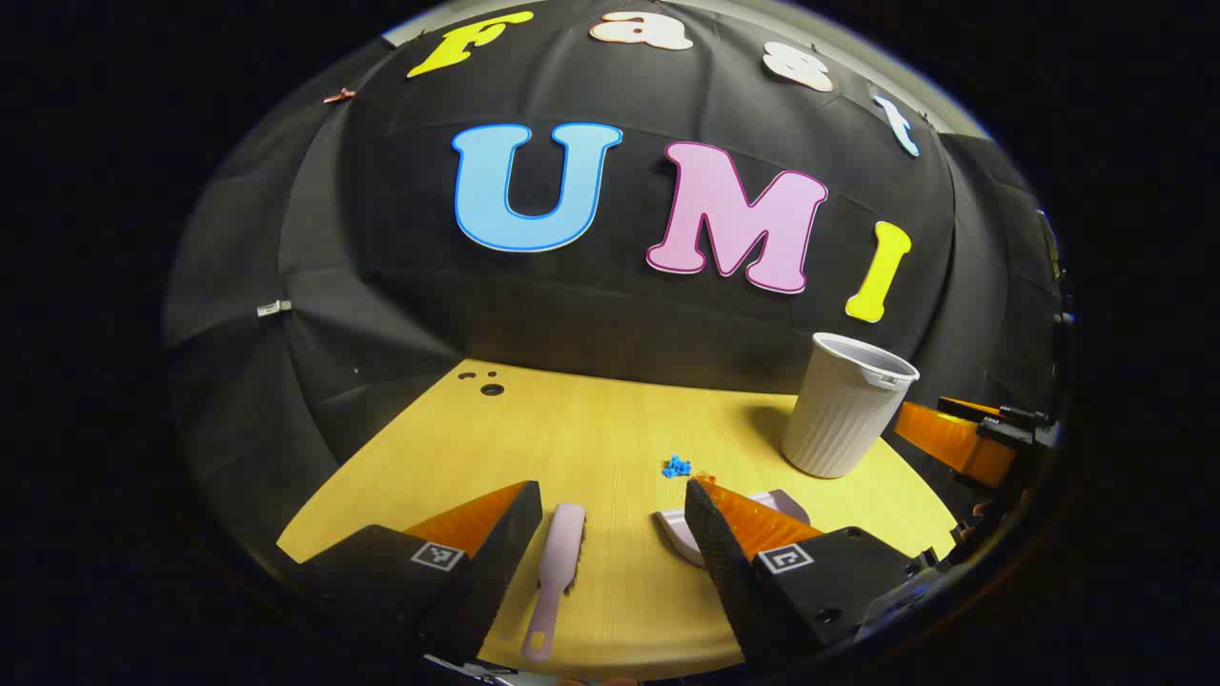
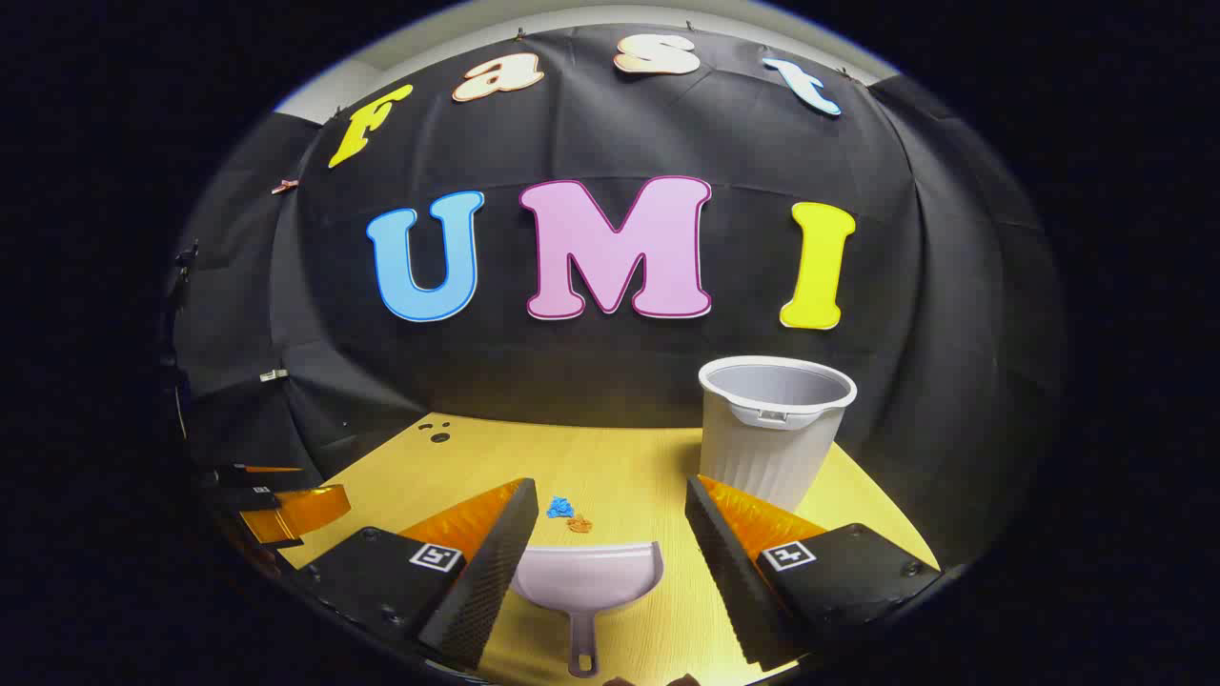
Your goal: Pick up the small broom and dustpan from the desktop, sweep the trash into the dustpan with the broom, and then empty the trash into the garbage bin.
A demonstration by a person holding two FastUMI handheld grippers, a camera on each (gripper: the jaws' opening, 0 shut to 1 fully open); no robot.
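Left hand-held gripper (image 1: 610, 534) held wide open above the broom (image 1: 558, 562); right hand-held gripper (image 2: 605, 543) spread wide over the dustpan (image 2: 586, 576). Nothing gripped; both tools lie flat on the worktop (image 1: 591, 429). Trash (image 2: 567, 513) unswept just ahead of the dustpan. Garbage bin (image 2: 774, 429) upright, right rear. All steps judged pending.

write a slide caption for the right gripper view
Open right gripper poised over the pink dustpan on the yellow desktop, trash bits just ahead, grey garbage bin to the right.
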